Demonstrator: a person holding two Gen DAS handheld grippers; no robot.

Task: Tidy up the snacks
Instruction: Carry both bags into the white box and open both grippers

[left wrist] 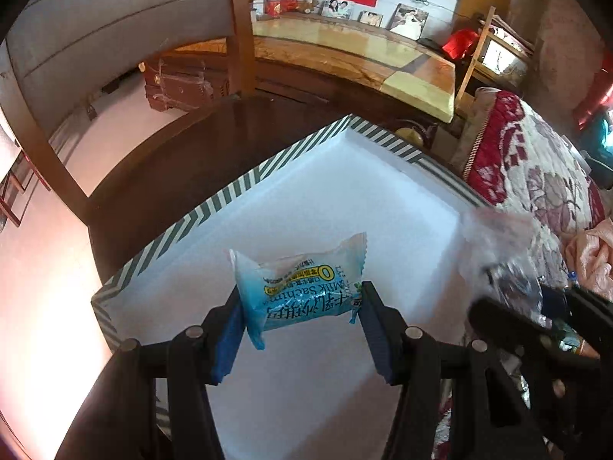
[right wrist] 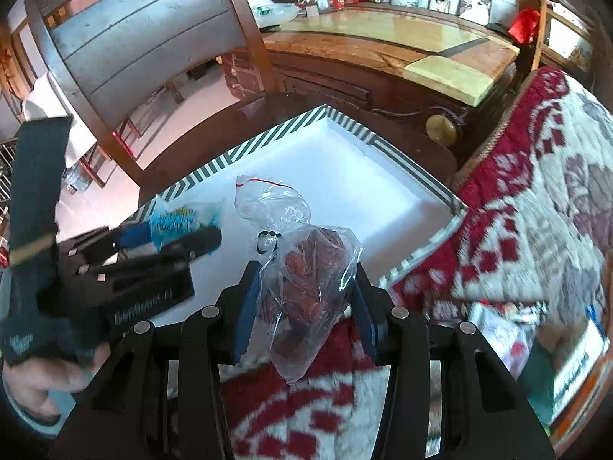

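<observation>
While both snacks hang over the box, the holdings run as follows, largest first:

1. Quilt [right wrist: 536, 199], red-and-cream floral, on a bed to the right of the box; more packets lie blurred on it at lower right of the right wrist view.

2. Dark wooden bench [left wrist: 184, 161], carrying the box; a chair back stands behind it.

3. Box [left wrist: 214, 201], shallow, white inside, rim striped grey and white; nothing lies in it yet.

4. Left gripper [left wrist: 300, 318], black frame, blue fingers [left wrist: 230, 329] clamped on the two ends of item 6, above the near left part of the box.

5. Right gripper [right wrist: 302, 299], same make, fingers closed on the sides of item 7, near the box's right-hand edge and partly over the quilt.

6. Blue packet [left wrist: 299, 287], sealed pillow wrapper printed "Milk Sachima", held level.

7. Clear bag [right wrist: 306, 268], loose plastic with reddish-brown pieces inside, its empty neck standing up above the fingers.

Risks, as judged: the bag is slack and gripped through soft contents, so it may slip or drop short, onto the rim or quilt; the two grippers sit close and could knock together; the packet, pinched only by its ends, may twist free
</observation>
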